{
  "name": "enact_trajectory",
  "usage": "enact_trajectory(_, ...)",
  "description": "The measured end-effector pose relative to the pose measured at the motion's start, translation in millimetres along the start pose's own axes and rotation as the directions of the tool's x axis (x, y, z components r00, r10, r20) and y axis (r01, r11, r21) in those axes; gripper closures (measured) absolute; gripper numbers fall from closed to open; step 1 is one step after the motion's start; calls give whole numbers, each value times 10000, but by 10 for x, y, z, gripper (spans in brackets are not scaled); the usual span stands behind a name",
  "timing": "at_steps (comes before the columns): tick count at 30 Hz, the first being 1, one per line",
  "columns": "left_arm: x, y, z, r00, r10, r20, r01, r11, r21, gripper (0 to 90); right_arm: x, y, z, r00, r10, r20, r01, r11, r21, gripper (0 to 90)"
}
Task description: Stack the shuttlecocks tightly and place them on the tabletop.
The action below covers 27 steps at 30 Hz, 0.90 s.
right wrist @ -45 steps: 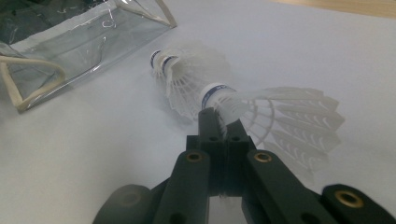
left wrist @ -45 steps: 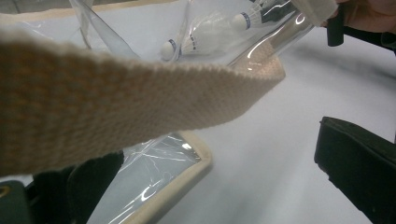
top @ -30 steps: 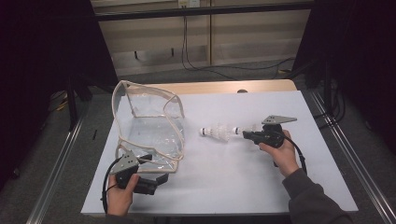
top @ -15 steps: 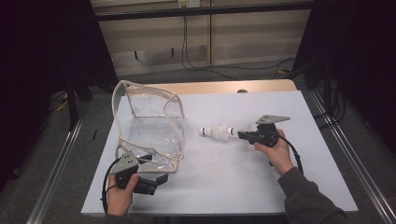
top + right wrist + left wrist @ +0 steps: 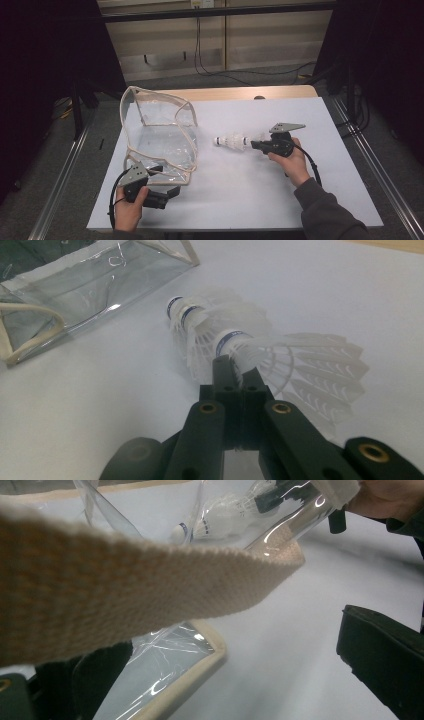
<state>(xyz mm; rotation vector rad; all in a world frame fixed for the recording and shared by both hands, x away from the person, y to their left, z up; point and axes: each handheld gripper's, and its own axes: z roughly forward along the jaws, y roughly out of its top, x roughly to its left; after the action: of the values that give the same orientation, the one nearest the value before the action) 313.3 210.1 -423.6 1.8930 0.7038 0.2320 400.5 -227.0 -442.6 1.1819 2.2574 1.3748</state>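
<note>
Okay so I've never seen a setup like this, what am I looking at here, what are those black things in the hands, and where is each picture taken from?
A person sits at a white table and holds a hand-held tool in each hand: two black jaws that pinch things. One picture looks down from above the table. The other two come from small cameras riding on each tool, looking along its jaws.

On the table lies a clear plastic bag with cream fabric trim. The left tool sits at the bag's near corner; in its own view a cream strap crosses close to the lens, with one jaw each side and wide apart, so it looks open.

The right tool is shut on the feathers of a stack of white shuttlecocks, nested one in another, their tips pointing toward the bag.
</note>
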Motion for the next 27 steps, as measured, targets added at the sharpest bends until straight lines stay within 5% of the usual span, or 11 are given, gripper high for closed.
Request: enact_trajectory(27, -1, -5, 0, 10000, -10, 14, 10, 10000, -26, 13, 90, 60, 158, 9998, -161, -140, 162, 9999, 46, 900)
